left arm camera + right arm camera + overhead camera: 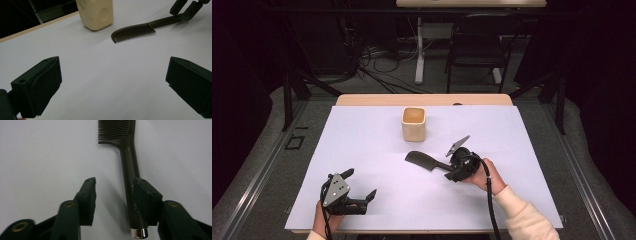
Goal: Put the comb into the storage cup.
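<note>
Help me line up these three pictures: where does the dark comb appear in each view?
High view: the comb lies right of the table's centre, its handle running to the right gripper.
Left gripper view: upper right, the comb lies on the white sheet, teeth toward the camera.
Right gripper view: the comb runs up the middle, handle between the open jaws.
Shared landmark: the cream cup in the high and left gripper views.
</note>
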`<act>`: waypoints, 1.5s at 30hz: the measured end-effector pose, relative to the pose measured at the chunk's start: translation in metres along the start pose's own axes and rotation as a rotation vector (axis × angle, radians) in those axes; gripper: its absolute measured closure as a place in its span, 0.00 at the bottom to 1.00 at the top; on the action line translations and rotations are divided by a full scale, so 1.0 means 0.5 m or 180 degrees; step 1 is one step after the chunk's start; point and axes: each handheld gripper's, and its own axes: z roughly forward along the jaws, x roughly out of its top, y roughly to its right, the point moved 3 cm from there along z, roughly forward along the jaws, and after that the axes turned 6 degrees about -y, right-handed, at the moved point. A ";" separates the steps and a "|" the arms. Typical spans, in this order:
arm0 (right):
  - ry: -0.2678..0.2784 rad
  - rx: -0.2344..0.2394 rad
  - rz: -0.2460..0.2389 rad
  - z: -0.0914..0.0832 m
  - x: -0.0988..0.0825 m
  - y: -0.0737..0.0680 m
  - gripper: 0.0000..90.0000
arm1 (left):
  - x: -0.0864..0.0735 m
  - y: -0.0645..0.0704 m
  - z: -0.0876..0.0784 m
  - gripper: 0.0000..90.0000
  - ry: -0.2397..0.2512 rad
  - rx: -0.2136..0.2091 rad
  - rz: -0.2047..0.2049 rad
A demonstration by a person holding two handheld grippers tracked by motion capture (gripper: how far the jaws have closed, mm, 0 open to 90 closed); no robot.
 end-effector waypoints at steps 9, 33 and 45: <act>-0.0085 -0.0006 -0.0087 -0.006 0.028 0.013 0.27 | 0.000 0.000 0.000 0.00 0.0006 -0.0002 -0.0007; -0.0455 -0.0132 -0.0263 0.028 0.089 0.036 0.05 | -0.001 -0.001 0.001 0.00 -0.0004 -0.0012 -0.0009; -0.0794 -0.0353 -0.0641 0.046 0.121 0.011 0.52 | -0.001 -0.002 0.000 0.00 -0.0003 -0.0014 -0.0007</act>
